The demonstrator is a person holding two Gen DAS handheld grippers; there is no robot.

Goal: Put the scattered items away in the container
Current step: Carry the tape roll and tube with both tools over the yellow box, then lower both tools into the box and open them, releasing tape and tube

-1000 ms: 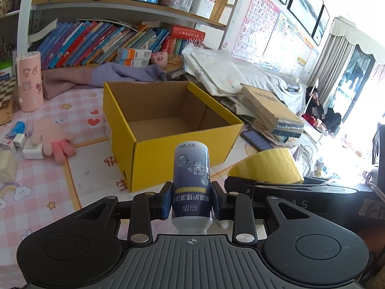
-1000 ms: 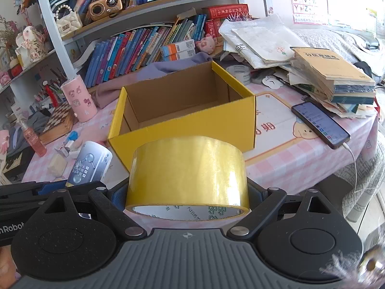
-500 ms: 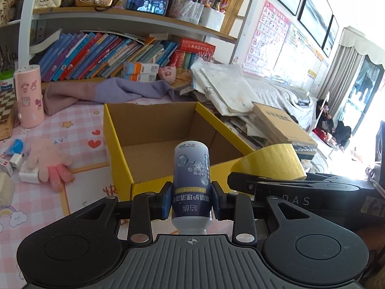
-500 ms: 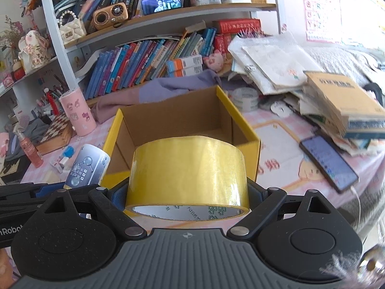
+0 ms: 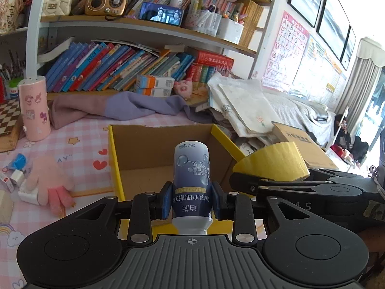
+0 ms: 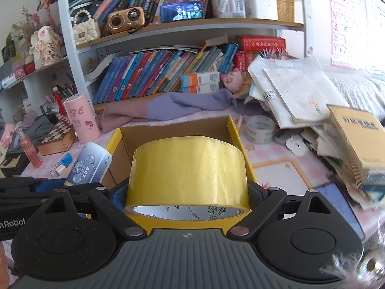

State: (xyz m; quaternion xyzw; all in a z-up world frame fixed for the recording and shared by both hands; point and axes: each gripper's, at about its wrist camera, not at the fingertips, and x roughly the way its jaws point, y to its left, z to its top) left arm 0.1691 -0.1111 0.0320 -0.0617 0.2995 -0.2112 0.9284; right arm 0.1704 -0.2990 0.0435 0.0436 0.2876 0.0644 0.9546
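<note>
An open yellow cardboard box (image 5: 113,159) (image 6: 232,130) stands on the pink checked table, and I see nothing inside it. My left gripper (image 5: 191,201) is shut on a blue-grey bottle (image 5: 192,180), held upright over the box's near edge. My right gripper (image 6: 187,192) is shut on a yellow tape roll (image 6: 189,168), also over the near edge. The tape roll shows at the right of the left wrist view (image 5: 272,160). The bottle shows at the left of the right wrist view (image 6: 89,163).
A pink plush toy (image 5: 48,180), small white boxes (image 5: 14,175) and a pink canister (image 5: 35,108) lie left of the box. A purple cloth (image 5: 125,106) lies behind it. A clear tape roll (image 6: 259,128), paper stacks (image 6: 300,96) and books are on the right.
Both grippers have moved forward and lowered with their loads, from in front of the box to over its near edge. The box now looks larger and closer.
</note>
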